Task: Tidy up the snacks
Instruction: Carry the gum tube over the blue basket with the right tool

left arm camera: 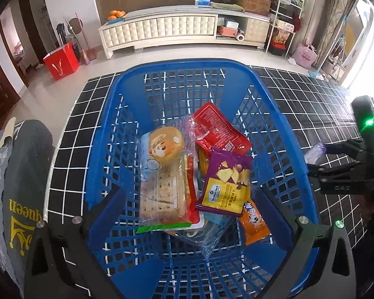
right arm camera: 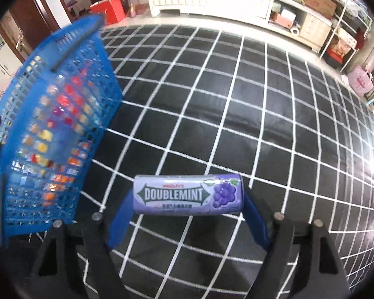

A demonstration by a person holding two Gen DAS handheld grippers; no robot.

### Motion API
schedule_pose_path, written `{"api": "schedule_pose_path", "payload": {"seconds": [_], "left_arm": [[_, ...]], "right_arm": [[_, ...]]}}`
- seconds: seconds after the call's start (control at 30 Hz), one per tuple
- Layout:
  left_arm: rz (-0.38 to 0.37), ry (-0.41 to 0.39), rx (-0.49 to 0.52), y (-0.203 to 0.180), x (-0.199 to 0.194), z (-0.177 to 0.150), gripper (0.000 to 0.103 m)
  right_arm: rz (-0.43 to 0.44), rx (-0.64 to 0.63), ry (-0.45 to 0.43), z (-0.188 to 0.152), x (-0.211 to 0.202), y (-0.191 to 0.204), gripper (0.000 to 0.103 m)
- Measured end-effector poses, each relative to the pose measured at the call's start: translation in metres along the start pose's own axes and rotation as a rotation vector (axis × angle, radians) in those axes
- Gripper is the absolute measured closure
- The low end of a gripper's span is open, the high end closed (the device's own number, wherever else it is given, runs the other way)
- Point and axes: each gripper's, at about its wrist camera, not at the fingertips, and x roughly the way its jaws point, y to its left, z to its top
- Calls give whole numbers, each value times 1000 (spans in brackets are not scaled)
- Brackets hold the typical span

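A blue mesh basket (left arm camera: 269,104) stands on a black mat with a white grid and holds several snack packs. Among them are a clear bun pack (left arm camera: 162,147), a red pouch (left arm camera: 217,129), a purple and yellow chip bag (left arm camera: 227,182) and an orange pack (left arm camera: 254,224). My left gripper (left arm camera: 190,206) hangs open over the basket's near half, its blue pads wide apart above the snacks. My right gripper (right arm camera: 188,196) is shut on a purple Doublemint gum box (right arm camera: 187,194), held crosswise above the mat right of the basket (right arm camera: 62,114). That box (left arm camera: 316,152) also shows beside the basket's right rim.
The grid mat (right arm camera: 249,99) spreads wide to the right of the basket. A grey cushion with gold lettering (left arm camera: 22,194) lies at the left. Further back on the tiled floor stand a white TV cabinet (left arm camera: 177,30), a red box (left arm camera: 62,59) and shelves (left arm camera: 284,25).
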Motion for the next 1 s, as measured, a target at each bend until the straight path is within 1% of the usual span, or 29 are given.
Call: {"api": "schedule_pose_path", "payload": {"seconds": [0.13,0.27,0.4,0.57,0.83,1.0], "left_arm": [[-2,-18,-9,1,-13,-1,0],[1,-55,-10,2,-33,-2,0],[7,-101,-6,4,-60,-6,0],[8,-148,-2,10,-91,-15,0],[34,-189,1,29,-127,-23,0],[58,-203,3,44,-134,-22,0]], "right_arm": [[2,-14,-45,1,-28,10,20],[15,-35,-102,1,-60,25,20],[39,-58,-168,3,-96,36,20],[40,-116,-232,0,-130,62,20],[64,-165,-281,4,-148,94,20],[78,-195,-290,12,-148,115,20]]}}
